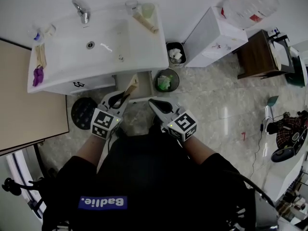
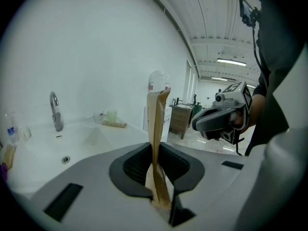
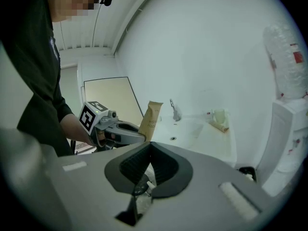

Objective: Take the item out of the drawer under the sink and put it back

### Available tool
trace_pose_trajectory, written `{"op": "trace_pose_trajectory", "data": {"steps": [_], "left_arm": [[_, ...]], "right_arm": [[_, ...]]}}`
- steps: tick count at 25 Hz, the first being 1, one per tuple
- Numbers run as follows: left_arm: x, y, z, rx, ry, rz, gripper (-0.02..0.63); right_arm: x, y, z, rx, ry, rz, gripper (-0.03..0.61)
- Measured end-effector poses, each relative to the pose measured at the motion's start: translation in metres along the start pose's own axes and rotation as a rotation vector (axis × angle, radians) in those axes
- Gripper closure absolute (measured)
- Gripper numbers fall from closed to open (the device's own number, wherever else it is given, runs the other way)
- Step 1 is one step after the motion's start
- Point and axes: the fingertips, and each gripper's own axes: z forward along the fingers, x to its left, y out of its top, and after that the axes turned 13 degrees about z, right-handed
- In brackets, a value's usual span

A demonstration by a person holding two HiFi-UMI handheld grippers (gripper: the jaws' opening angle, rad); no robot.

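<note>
Holding stage, item out of storage. Pouch, brown paper, stands upright and clear of the drawer, which seems pulled out below the sink.

Left tongs: part-closed, clamped on the pouch's lower end, pads pressing both faces.

Right tongs: jaws together, nothing between them, level beside the left and touching nothing.

Step judged: pouch taken out, return pending. Next move calls for lowering the pouch into the drawer, parting the left tongs once it rests there, then pushing the drawer shut, likely with the free right tongs.
</note>
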Motion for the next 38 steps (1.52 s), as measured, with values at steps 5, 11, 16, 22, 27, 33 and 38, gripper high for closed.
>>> {"op": "trace_pose_trajectory", "data": {"steps": [5,11,16,22,27,33,38], "left_arm": [[0.004,-0.015,0.025,0.069,-0.027,0.043,0.558],[0.003,-0.042,0.062,0.157,-0.070,0.106,0.558],[0.008,-0.071,0.091,0.236,-0.114,0.151,0.558],[0.016,-0.109,0.126,0.330,-0.155,0.189,0.558],[0.021,-0.138,0.150,0.399,-0.192,0.225,0.558],[0.021,-0.175,0.171,0.480,-0.241,0.276,0.558],[0.017,-0.202,0.187,0.549,-0.281,0.307,0.558]], "right_arm": [[-0.012,-0.001,-0.004,-0.009,-0.021,0.021,0.577],[-0.027,-0.011,-0.009,-0.014,-0.047,0.057,0.577],[-0.041,-0.021,-0.011,-0.014,-0.081,0.095,0.577],[-0.056,-0.033,-0.019,-0.003,-0.114,0.139,0.577],[-0.070,-0.041,-0.026,0.008,-0.140,0.169,0.577],[-0.081,-0.049,-0.031,0.024,-0.149,0.183,0.577],[-0.088,-0.047,-0.033,0.032,-0.153,0.185,0.577]]}}
